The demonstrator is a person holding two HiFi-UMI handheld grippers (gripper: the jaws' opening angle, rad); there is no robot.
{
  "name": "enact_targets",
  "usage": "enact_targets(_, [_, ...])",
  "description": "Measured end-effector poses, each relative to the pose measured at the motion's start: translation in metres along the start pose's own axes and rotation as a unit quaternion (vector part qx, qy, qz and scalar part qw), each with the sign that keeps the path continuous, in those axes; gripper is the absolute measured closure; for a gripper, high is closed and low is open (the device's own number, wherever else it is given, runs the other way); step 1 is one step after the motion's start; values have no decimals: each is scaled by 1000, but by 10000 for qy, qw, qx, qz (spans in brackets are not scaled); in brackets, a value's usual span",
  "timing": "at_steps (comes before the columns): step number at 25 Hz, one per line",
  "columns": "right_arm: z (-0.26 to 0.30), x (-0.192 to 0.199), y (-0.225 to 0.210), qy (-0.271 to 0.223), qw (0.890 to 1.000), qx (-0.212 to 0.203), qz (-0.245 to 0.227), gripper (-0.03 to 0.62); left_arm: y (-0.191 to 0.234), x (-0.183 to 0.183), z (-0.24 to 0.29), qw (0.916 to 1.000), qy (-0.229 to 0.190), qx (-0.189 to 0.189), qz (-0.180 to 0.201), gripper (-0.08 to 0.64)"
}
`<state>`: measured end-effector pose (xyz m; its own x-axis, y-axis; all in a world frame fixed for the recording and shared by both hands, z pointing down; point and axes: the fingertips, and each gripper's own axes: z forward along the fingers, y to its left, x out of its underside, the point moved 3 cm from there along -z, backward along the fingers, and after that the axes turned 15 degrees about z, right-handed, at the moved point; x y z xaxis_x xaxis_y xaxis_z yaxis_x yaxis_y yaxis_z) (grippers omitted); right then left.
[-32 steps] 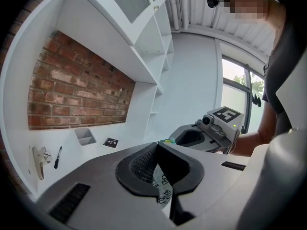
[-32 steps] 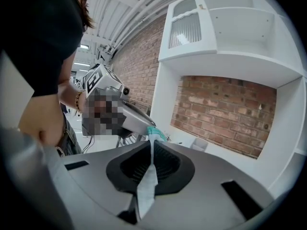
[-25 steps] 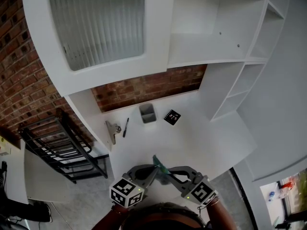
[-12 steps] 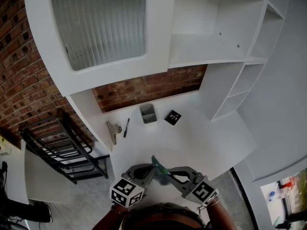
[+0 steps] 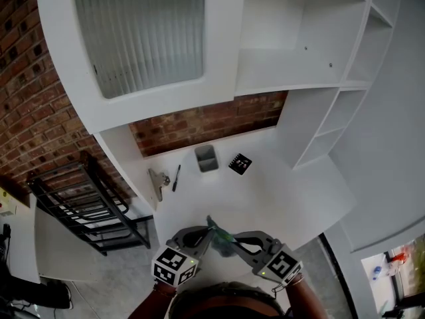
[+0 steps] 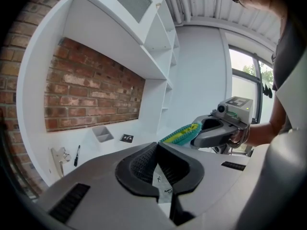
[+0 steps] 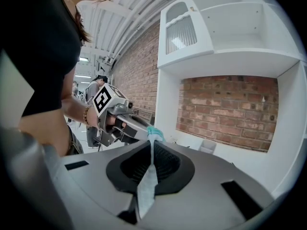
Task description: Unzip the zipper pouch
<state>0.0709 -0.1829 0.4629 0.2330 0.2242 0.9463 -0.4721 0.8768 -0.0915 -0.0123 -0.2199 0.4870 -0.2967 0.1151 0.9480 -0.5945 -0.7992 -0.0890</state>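
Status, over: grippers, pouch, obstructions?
Left gripper and right gripper both shut on the pouch. Pouch held in the air between them; how far unzipped, unclear. Nothing blocking.

No legible text; print on the black card (image 5: 239,163) is unreadable

In head view the zipper pouch (image 5: 221,234) is a green sliver — the rest hides behind the clamped jaws of the left gripper (image 5: 207,230) and right gripper (image 5: 234,244), zipper indiscernible. Right of the grey tray (image 5: 206,159), print on the black card (image 5: 238,163) is too small to read.
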Motion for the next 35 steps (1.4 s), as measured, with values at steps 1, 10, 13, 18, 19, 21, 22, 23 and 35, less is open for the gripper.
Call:
enact_targets(1, [0,-1,0,-22,10000,-11,2,588,1,1,0,10000,3,-25,-15,557])
enact_targets(10, [-2,-5,3,-158,9998,-88,74,588,8,3,1,9998,37,-197,34,557])
enact_targets(13, [-4,-9,5,-187,9997,-119,88,588,11,4,0,9997,47,-232,41,557])
enact_targets(18, [-5,-8,6,-161,9998,-102,60,588,11,5,-1,9996,72,-227,124,557])
enact_targets(19, [-5,-9,6,-145,9998,-94,51,588,11,5,-1,9996,67,-230,122,557])
enact_targets(21, [-5,-9,7,-128,9999,-85,20,588,11,5,-1,9996,58,-241,111,557])
enact_targets(22, [-6,-10,7,-141,9999,-86,11,588,11,5,-1,9996,61,-254,105,557])
enact_targets(23, [-6,-10,8,-170,9998,-93,18,588,12,6,-1,9996,68,-270,101,557])
enact_targets(35, [-6,-11,12,-141,9998,-119,37,588,17,9,-5,9995,91,-283,120,557])
